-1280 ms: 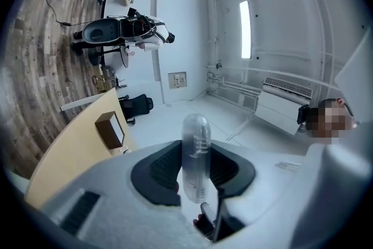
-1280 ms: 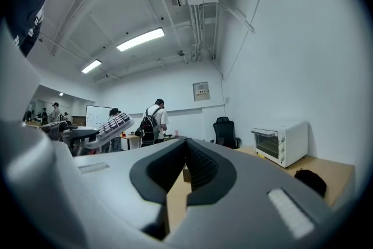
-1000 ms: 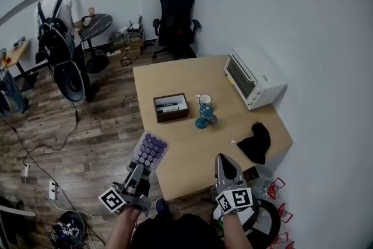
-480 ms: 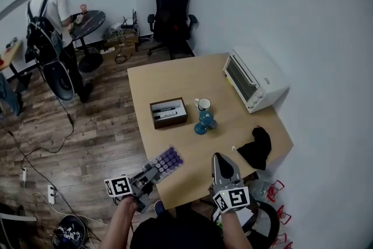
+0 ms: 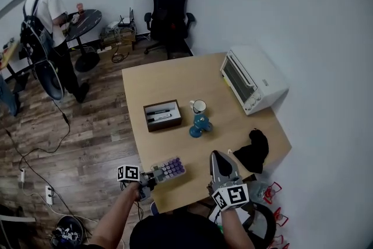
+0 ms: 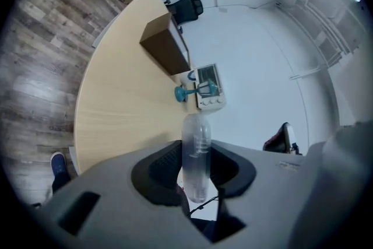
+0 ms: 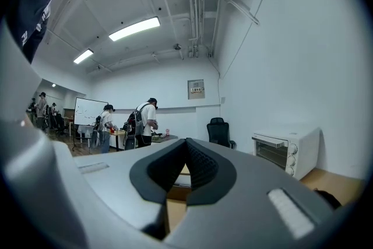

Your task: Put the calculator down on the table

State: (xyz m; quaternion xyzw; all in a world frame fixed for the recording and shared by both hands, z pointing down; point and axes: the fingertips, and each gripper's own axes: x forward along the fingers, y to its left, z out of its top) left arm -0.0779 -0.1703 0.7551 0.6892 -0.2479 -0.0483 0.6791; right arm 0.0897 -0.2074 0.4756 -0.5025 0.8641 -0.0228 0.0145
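1. Your left claw [image 6: 195,167] has its dark pads pressed on both sides of the calculator [image 6: 197,128]. You see it edge-on, pale and translucent, jutting out past the tips.
2. Beyond it lies the light wooden desk [image 6: 116,108]; whether the calculator touches it cannot be told.
3. On the desk, a blue object [image 6: 182,93] stands nearest, a white toaster oven [image 6: 211,96] just beside it, and a brown box [image 6: 166,44] farther off.
4. A black chair [image 6: 189,7] stands past the desk's far end, on the plank floor [image 6: 41,49].

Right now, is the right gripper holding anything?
No, the right gripper has its jaws closed together, with nothing between them.
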